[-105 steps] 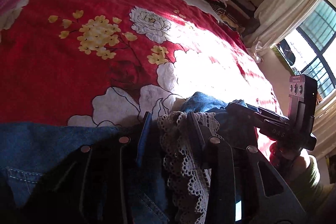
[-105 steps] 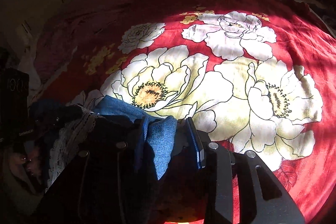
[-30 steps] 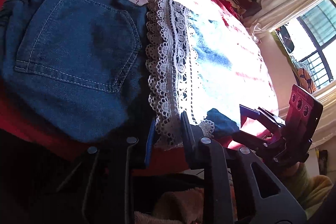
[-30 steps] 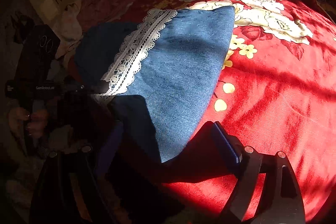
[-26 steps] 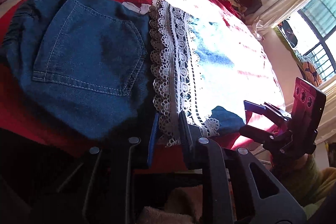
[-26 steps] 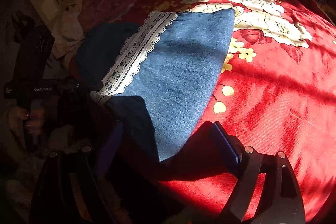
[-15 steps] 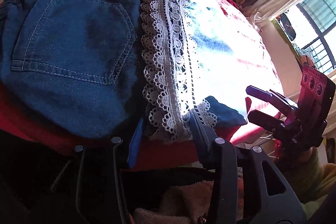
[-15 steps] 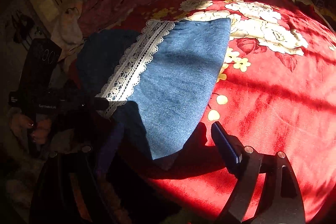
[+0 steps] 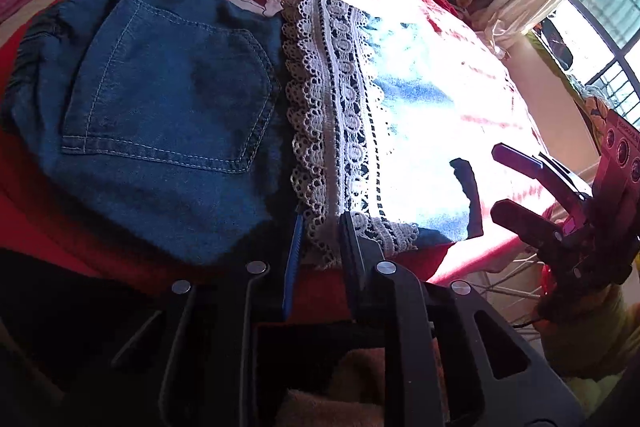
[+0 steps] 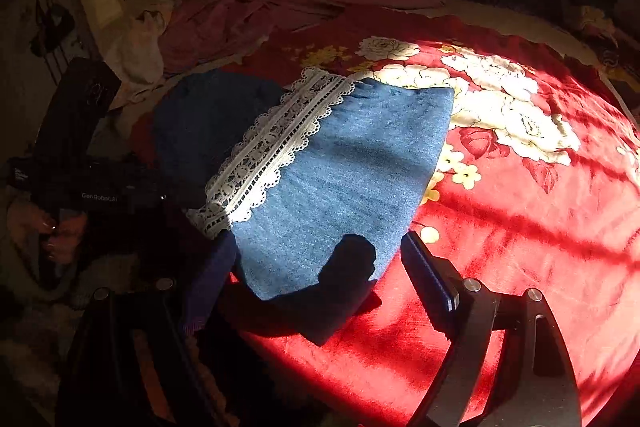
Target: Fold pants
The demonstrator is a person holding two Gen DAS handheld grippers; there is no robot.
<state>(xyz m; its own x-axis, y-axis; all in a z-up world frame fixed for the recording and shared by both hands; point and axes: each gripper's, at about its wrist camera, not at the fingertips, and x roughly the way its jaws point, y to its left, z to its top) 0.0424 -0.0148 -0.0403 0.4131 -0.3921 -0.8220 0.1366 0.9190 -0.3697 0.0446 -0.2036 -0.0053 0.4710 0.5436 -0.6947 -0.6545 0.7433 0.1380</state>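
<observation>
Folded pants (image 9: 168,115) lying on the bedspread (image 10: 540,227) at the bed's near edge, lace hem (image 9: 332,131) across their middle, left gripper (image 9: 320,239) at the hem's near end, right gripper (image 10: 320,267) apart at the near edge, heaped bedding (image 10: 280,7) at the far edge
</observation>
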